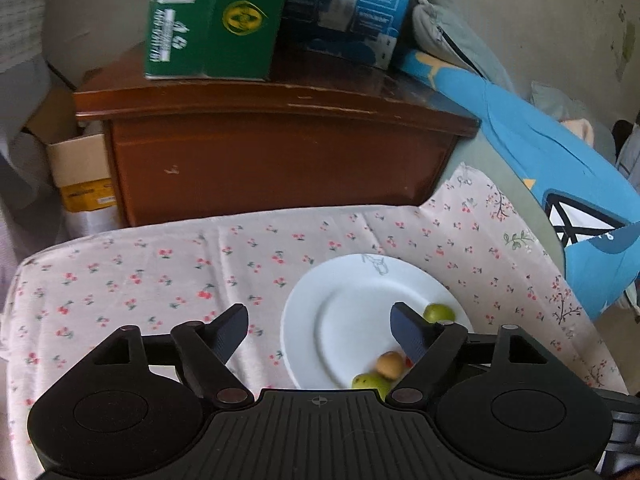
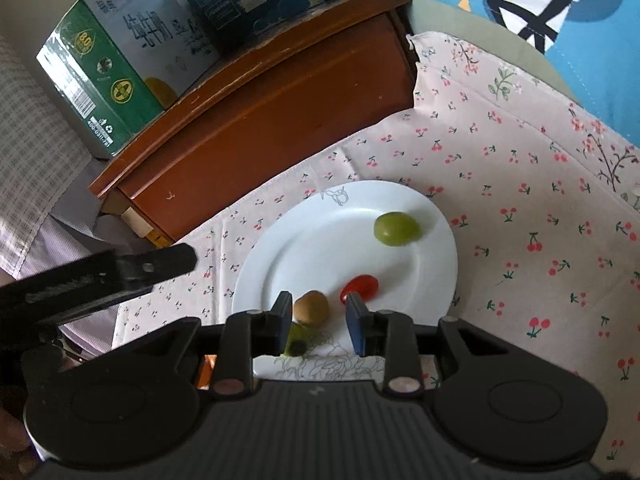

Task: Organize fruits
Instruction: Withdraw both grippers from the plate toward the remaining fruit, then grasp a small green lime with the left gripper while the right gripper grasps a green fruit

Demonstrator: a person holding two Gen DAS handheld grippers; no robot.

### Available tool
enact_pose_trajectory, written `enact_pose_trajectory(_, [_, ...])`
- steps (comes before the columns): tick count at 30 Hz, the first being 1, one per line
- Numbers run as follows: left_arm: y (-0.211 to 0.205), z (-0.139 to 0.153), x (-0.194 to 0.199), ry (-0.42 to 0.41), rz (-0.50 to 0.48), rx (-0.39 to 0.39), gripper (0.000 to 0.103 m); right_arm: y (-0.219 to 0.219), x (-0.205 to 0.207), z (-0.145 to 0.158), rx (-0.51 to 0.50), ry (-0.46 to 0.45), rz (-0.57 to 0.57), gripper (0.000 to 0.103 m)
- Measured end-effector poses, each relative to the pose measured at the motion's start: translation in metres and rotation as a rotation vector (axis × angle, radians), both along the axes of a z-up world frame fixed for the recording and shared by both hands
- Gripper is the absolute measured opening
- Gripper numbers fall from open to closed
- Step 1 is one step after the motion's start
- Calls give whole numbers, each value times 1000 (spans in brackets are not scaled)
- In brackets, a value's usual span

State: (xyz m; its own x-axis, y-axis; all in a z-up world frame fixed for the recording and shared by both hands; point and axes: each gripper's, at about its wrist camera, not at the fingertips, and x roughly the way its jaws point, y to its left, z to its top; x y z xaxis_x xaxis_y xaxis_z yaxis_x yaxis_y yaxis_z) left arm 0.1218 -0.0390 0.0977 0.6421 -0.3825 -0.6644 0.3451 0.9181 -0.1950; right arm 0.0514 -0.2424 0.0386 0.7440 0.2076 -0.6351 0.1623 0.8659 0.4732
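While four fruits (image 2: 397, 229) dot the plate (image 2: 280, 256), both tongs gape.

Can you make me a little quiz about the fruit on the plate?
1. How many fruits lie on the white plate?
2. True or false: the red fruit touches the far green fruit.
3. Which fruit sits nearest the right gripper: A red fruit, B brown fruit, C far green fruit?

Key: 1. Four: two green, one brown, one red. 2. False, bare plate lies between them. 3. B.
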Motion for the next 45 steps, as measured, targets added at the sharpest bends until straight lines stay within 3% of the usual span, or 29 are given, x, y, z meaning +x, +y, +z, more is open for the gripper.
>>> enact_pose_trajectory(8, [32,2,-22,20,50,-17,80,8,-11,3,-18,-7,50,35])
enact_pose_trajectory(25, [70,-28,-53,62,128,61,80,13,-42,-5,-22,31,89,35])
enact_pose_trajectory(31, [77,-39,-61,52,112,114,80,13,-48,-11,-8,50,82,35])
enact_pose_trajectory(39, [80,-55,-71,16,41,242,79,15,-50,-18,5,72,86,35])
enact_pose_trajectory(45, [80,-62,-73,6,-17,253,78,19,-47,-23,14,87,89,35])
